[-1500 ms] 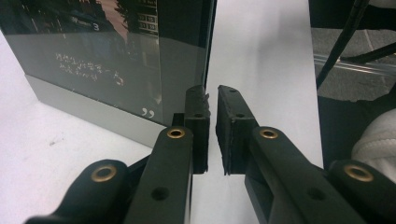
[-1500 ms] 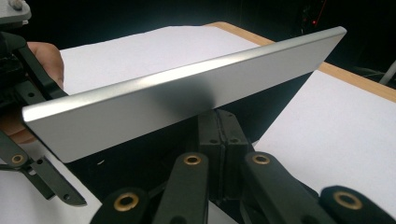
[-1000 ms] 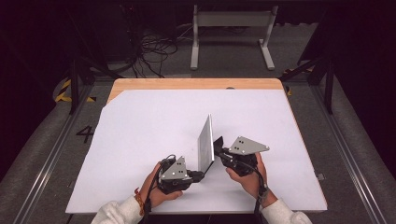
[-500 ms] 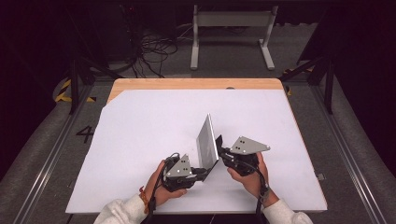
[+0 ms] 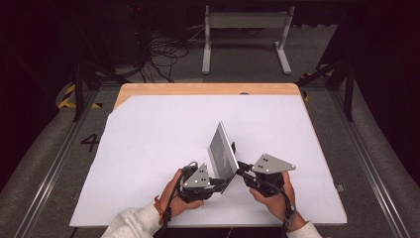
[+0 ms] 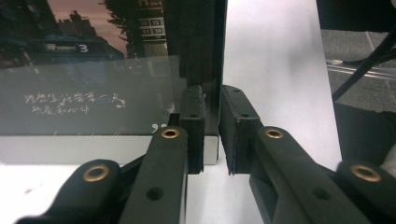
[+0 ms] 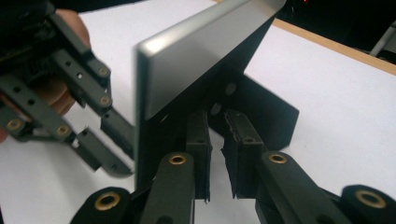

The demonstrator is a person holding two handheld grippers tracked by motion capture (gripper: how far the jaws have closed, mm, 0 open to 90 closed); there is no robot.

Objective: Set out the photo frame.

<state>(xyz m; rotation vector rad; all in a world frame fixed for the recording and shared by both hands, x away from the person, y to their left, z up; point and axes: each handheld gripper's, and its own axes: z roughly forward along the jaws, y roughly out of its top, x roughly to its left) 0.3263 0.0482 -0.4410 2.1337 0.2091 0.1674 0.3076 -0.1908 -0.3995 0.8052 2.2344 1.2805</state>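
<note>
A silver-edged picture frame (image 5: 223,153) stands tilted on the white table sheet (image 5: 148,139), near the front edge between both hands. My left gripper (image 5: 220,184) is shut on the frame's lower corner. In the left gripper view, my left gripper (image 6: 212,135) has one pad on the frame's glass (image 6: 93,102) and one behind it. My right gripper (image 5: 241,171) sits behind the frame. In the right gripper view, my right gripper (image 7: 217,144) has just been opening. A narrow gap shows between its pads and nothing is pressed between them. The frame's black back stand (image 7: 266,116) lies just past its tips.
A wooden table edge (image 5: 208,89) runs along the back of the sheet. Beyond it, on the dark floor, are loose cables (image 5: 163,54) and a grey metal stand (image 5: 245,29). Rails (image 5: 366,163) flank the table on both sides.
The frame has leaned back and turned a little, showing more of its face from above. Both hands have hardly moved.
</note>
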